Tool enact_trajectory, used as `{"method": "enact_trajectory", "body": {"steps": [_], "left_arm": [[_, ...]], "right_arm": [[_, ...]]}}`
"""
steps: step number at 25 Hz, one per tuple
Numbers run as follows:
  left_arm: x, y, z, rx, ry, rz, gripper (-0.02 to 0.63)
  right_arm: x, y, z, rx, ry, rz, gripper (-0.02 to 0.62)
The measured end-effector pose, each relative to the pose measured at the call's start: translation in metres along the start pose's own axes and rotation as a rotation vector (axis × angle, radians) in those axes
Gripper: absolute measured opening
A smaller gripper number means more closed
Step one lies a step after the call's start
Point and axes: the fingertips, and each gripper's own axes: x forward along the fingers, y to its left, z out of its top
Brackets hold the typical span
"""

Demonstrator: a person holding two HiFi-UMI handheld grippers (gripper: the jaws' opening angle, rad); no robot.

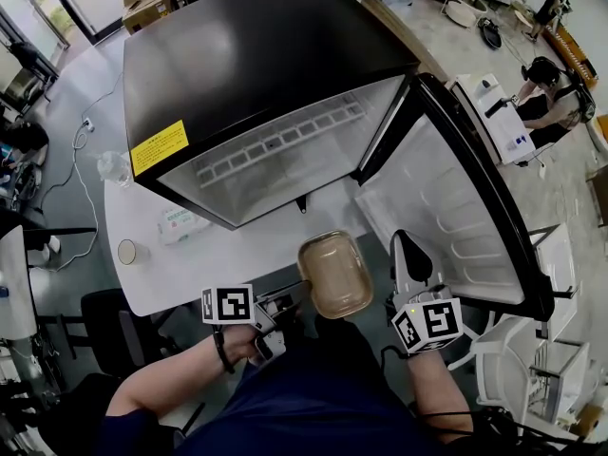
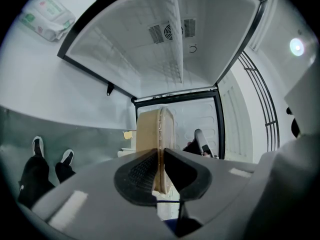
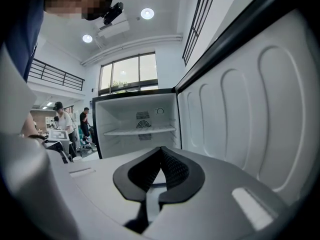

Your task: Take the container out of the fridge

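Note:
A tan, translucent lidded container (image 1: 334, 274) hangs in the air in front of the open black fridge (image 1: 256, 65), outside its white, bare interior (image 1: 275, 155). My left gripper (image 1: 293, 294) is shut on the container's near rim. In the left gripper view the container (image 2: 152, 131) stands edge-on, pinched between the pads of the left gripper (image 2: 159, 159). My right gripper (image 1: 404, 247) is to the right of the container, close to the inner face of the open door (image 1: 456, 207). In its own view the right gripper (image 3: 160, 151) is shut with nothing between its jaws, facing the fridge shelf (image 3: 140, 130).
The fridge stands on a white table (image 1: 190, 264) with a pack of wipes (image 1: 180, 224), a cup (image 1: 127, 251) and a plastic bottle (image 1: 112, 167). The door swings out to the right. A dark chair (image 1: 104, 321) is at lower left. People work at desks (image 1: 546, 93) at far right.

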Motion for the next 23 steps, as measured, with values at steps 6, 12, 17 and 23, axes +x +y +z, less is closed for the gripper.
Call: {"method": "enact_trajectory", "body": {"steps": [6, 12, 17, 23], "left_arm": [[0.0013, -0.0012, 0.0018, 0.017, 0.0, 0.0, 0.046], [0.0027, -0.0012, 0.0013, 0.015, 0.0, -0.004, 0.046], [0.0033, -0.0003, 0.0014, 0.008, 0.0, -0.002, 0.046], [0.0046, -0.0019, 0.0043, 0.004, -0.003, -0.008, 0.046]], "right_arm": [[0.0, 0.0, 0.0017, 0.001, -0.007, 0.002, 0.006], [0.0014, -0.0003, -0.0029, 0.006, 0.005, 0.003, 0.006], [0.0038, -0.0003, -0.002, 0.005, 0.006, 0.006, 0.006], [0.0064, -0.0005, -0.0033, 0.004, 0.013, 0.012, 0.006]]}}
